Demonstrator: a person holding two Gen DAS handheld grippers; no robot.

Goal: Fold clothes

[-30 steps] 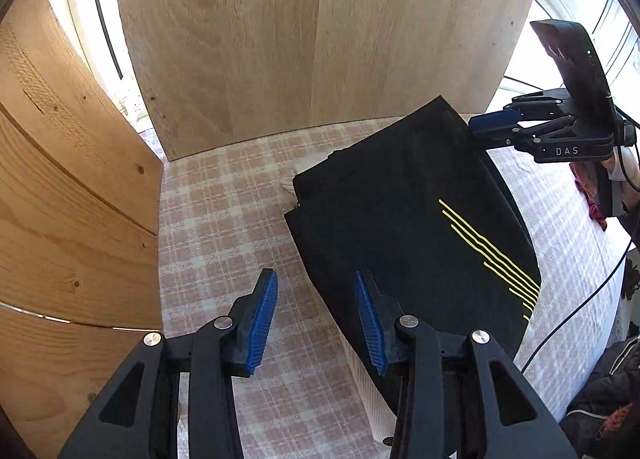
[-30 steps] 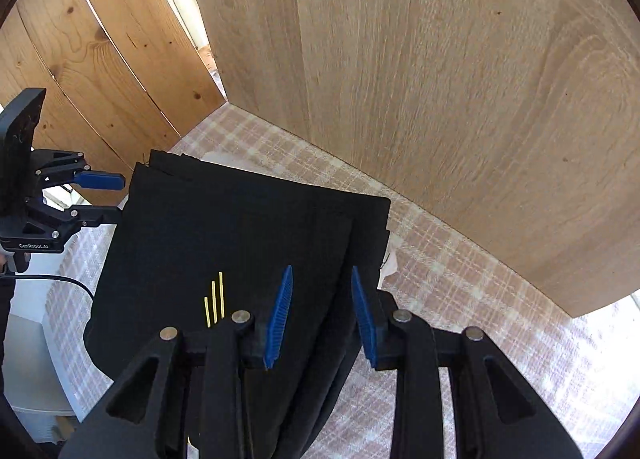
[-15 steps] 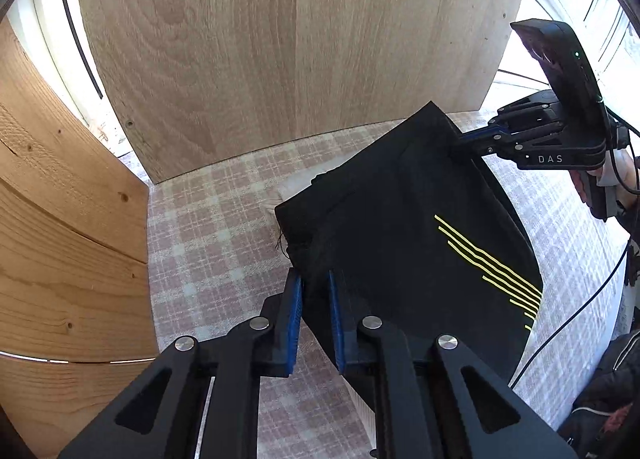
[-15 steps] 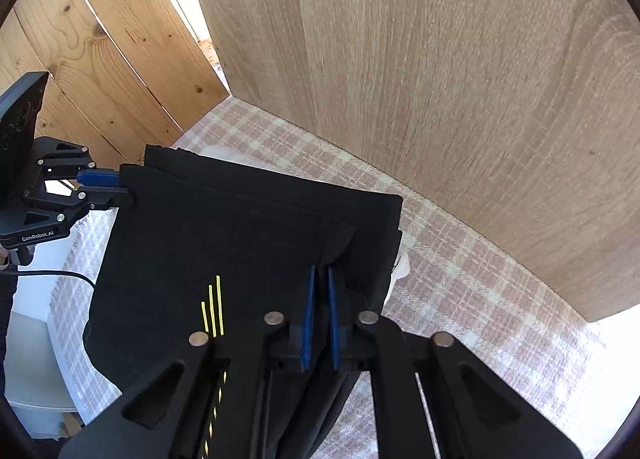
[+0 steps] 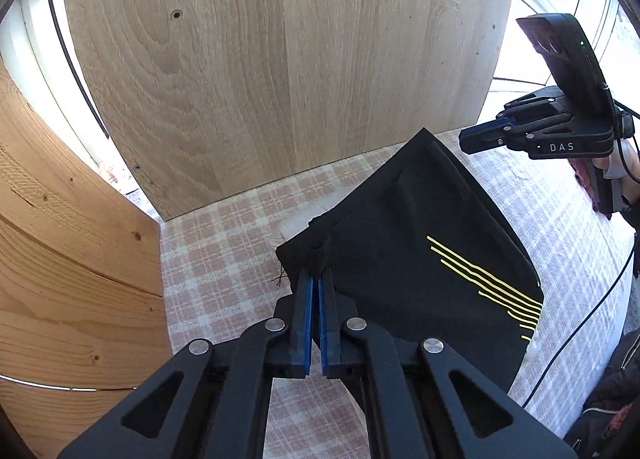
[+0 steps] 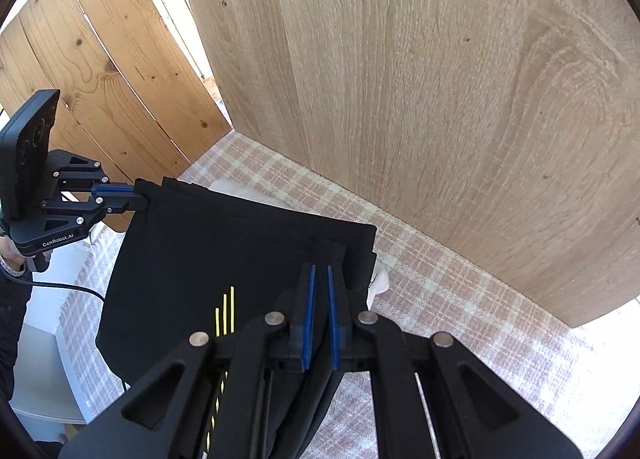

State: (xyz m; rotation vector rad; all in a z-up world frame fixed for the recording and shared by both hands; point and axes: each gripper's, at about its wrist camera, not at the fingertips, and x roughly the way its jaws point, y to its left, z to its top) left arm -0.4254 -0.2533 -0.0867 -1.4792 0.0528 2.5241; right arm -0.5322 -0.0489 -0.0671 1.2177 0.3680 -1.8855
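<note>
Your left hand-held gripper (image 5: pixel 315 291) is clenched on a corner of the black garment (image 5: pixel 420 259), in the lower middle of the left wrist frame, with the blue pads nearly together and cloth pinched at their tips. Your right hand-held gripper (image 6: pixel 319 279) is likewise clamped on the opposite top corner, low and centre in its own frame. The garment sits mid-frame in both views, its held edge raised off the checked cloth (image 5: pixel 224 259) that covers the bench, the rest draping toward the lower right with the yellow stripes (image 5: pixel 484 283) showing. Layers already lie doubled along the far edge near the wooden panel (image 5: pixel 280 59), so at least one fold seems to be in. Judging by this, you are partway through: the raised edge needs carrying over and laying flat, then smoothing
</note>
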